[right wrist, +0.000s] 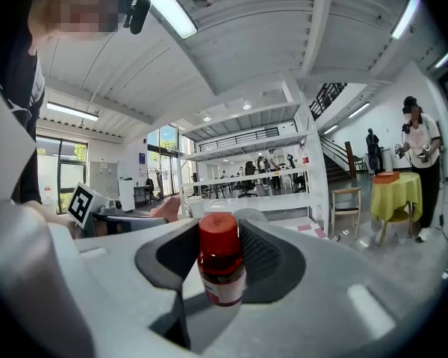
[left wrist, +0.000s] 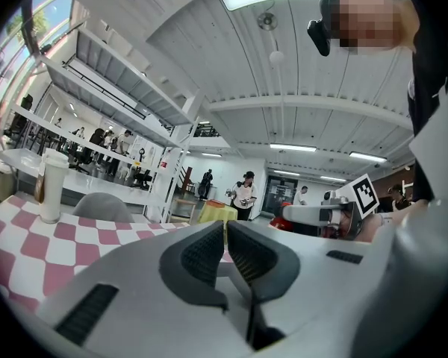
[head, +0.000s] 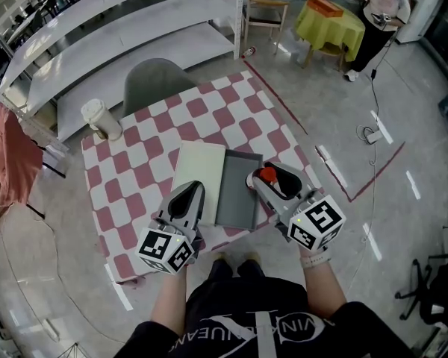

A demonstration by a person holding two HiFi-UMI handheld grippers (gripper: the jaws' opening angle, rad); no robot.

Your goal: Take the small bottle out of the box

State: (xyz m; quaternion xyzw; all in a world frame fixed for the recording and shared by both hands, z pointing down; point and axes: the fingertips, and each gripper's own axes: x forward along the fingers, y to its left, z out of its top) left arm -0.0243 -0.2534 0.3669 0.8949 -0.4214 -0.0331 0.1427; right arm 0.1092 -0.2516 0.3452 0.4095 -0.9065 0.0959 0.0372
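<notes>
My right claw (right wrist: 221,239) clamped on the small bottle (right wrist: 222,273), red cap up, held over the right rim of the open box (head: 236,200), my left claw (left wrist: 225,246) closed on nothing, above the checkered counter (head: 127,162)

Shirt (head: 257,327): white lettering, seen upside-down and broken by folds. "VINA" is legible, the rest uncertain.
Left cube (head: 166,250), right cube (head: 317,224): black-and-white square code markers, with no letters or digits.
Bottle (right wrist: 222,263): white label near the base, print too small to read.
Blue wall sign (right wrist: 144,157): too small and blurred to read.
</notes>
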